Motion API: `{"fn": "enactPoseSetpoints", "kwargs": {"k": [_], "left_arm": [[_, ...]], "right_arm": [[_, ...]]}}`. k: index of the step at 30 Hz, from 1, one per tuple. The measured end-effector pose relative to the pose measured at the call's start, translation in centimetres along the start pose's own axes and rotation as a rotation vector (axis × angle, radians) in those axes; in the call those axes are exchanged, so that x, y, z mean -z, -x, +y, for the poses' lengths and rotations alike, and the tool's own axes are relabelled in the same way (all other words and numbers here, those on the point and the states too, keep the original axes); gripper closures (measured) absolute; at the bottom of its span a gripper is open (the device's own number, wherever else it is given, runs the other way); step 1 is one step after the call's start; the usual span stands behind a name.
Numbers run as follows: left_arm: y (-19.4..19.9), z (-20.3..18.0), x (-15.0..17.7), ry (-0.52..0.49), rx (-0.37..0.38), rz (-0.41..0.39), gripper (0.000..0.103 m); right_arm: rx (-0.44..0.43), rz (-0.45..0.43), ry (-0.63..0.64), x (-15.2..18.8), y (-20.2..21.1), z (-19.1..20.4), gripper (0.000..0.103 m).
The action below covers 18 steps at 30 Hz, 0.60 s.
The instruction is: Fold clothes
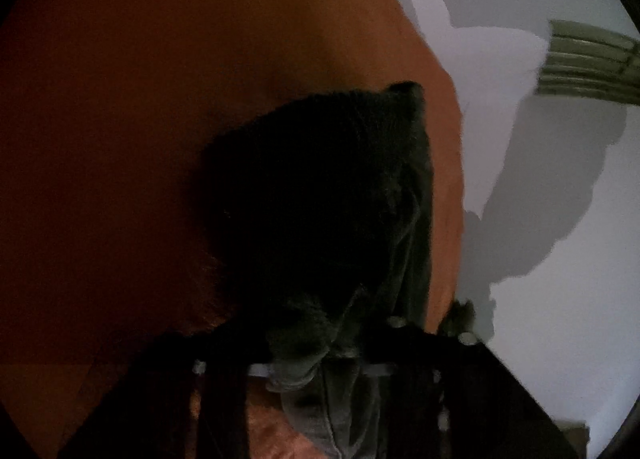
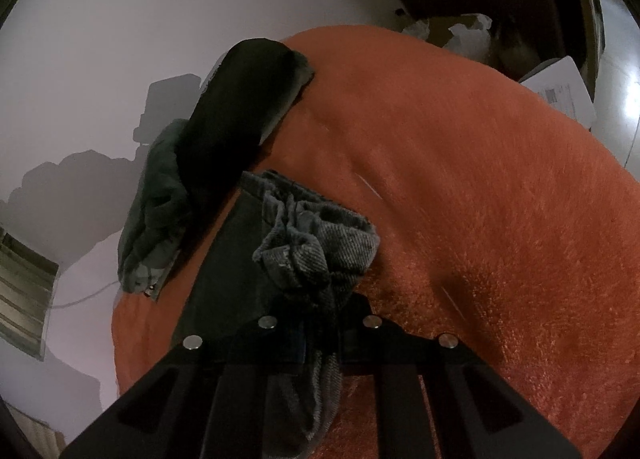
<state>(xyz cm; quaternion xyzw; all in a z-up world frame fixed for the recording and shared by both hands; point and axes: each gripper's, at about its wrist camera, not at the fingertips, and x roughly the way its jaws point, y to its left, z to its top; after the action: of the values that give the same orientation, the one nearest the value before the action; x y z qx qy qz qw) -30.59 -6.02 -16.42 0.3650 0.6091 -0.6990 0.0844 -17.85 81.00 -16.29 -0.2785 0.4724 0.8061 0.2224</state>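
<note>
Nearest your right gripper [image 2: 320, 323], its jaws are pressed together on a bunched fold of the grey garment [image 2: 316, 247], a coarse twill cloth that bulges out just past the fingertips and trails down between the fingers. Your left gripper [image 1: 320, 355] is likewise clamped on a wad of the same grey cloth, with a seamed strip hanging below it. Beyond both grips, the garment stretches away over the orange fleece blanket [image 2: 500, 199] in a dark, shadowed band, one crumpled part drooping off the blanket's edge. Farther out, the blanket ends against a pale floor [image 2: 100, 39] crossed by shadows. Past the blanket's far edge lie crumpled white paper [image 2: 468, 33] and a flat white box [image 2: 560, 91].
</note>
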Motion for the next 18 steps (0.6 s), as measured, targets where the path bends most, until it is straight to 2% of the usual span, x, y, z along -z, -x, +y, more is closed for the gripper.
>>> {"fn": "enactPoseSetpoints", "kwargs": {"k": [4,8,9,12,17,18], "left_arm": [[0.5,-0.9,0.5,-0.01,0.0,-0.042,0.088],[0.1,-2.3,-0.4,-0.022,0.033,-0.01,0.089],[2.7,-1.0,-1.7,-0.025,0.039,0.004,0.089],[6.3,-0.1,-4.0,-0.047,0.049,0.04,0.089],[9.5,-0.1,-6.2,-0.073,0.053,0.117,0.089],[11.5,0.3,-6.1,-0.08,0.045,0.134,0.089]], "right_arm": [[-0.01,-0.017,-0.019,-0.2,1.3,0.3,0.095],[-0.036,-0.046,-0.003,-0.8,4.6,1.8,0.097],[-0.042,-0.046,0.007,-0.9,5.6,2.3,0.097],[-0.056,-0.046,0.017,-1.0,8.9,3.3,0.097],[-0.065,-0.044,0.005,0.3,15.1,2.9,0.097],[-0.073,-0.044,-0.009,1.1,16.4,2.2,0.097]]}}
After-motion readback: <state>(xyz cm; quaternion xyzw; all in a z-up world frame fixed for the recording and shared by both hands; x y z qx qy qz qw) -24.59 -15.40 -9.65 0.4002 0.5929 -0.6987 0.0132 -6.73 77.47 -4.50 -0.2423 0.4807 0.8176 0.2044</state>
